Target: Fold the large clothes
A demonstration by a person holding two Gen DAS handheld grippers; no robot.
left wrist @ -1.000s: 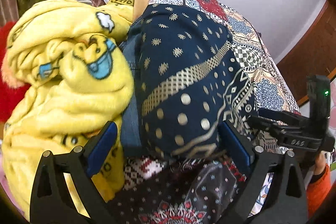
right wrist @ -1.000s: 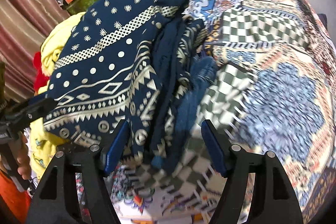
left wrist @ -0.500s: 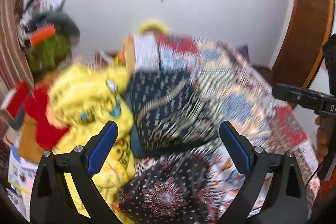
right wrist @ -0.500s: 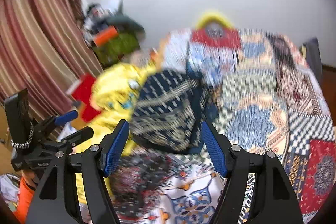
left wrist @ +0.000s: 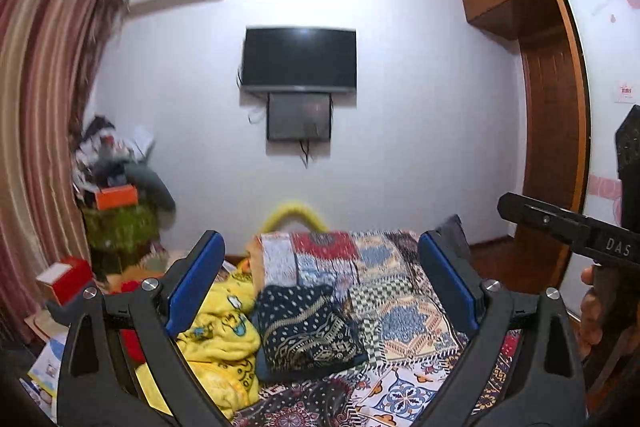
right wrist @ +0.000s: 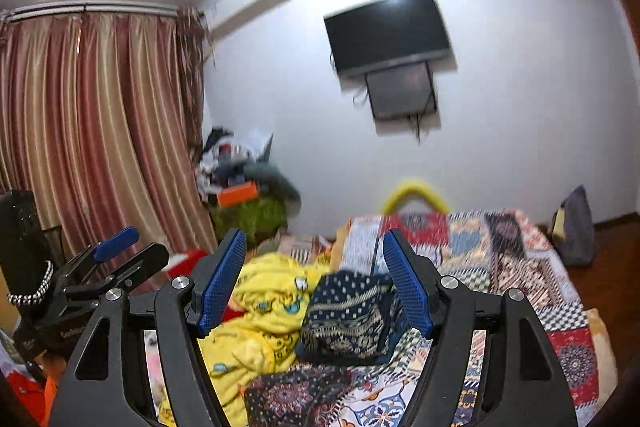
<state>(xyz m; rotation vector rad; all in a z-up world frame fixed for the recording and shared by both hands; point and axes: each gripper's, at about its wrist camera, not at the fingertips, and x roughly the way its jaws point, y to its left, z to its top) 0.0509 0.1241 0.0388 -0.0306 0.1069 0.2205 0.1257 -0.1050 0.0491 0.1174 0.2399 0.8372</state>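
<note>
Folded garment: I see the navy cloth with gold dots and bands (left wrist: 308,331) lying as a folded bundle on the bed, free of both of my grippers; nothing touches it.
Garment against left gripper: it sits low in my left view, below and well beyond the left gripper (left wrist: 320,291), framed in the gap between the two blue pads.
Garment against right gripper: in my right view the same bundle (right wrist: 348,315) lies past the right gripper (right wrist: 312,283), nearer its right finger, whose pad overlaps the bundle's right edge in the picture but hangs in front of it.
Left gripper: my jaws stand wide apart, with only air between them.
Right gripper: my jaws are parted to a moderate gap and grip nothing.
Neighbours: a rumpled yellow cartoon blanket (left wrist: 224,343) lies against the garment's left side; a dark floral cloth (right wrist: 296,395) lies in front of it, toward me.
Bed: the patchwork bedspread (left wrist: 404,311) carries all of these things.
Other gripper in view: the right gripper's black body and the hand (left wrist: 592,311) on it show at the right edge of my left view.
Room: a dark television (left wrist: 300,61) hangs on the white wall, striped curtains (right wrist: 92,131) on the left, a wooden wardrobe (left wrist: 552,131) on the right.
</note>
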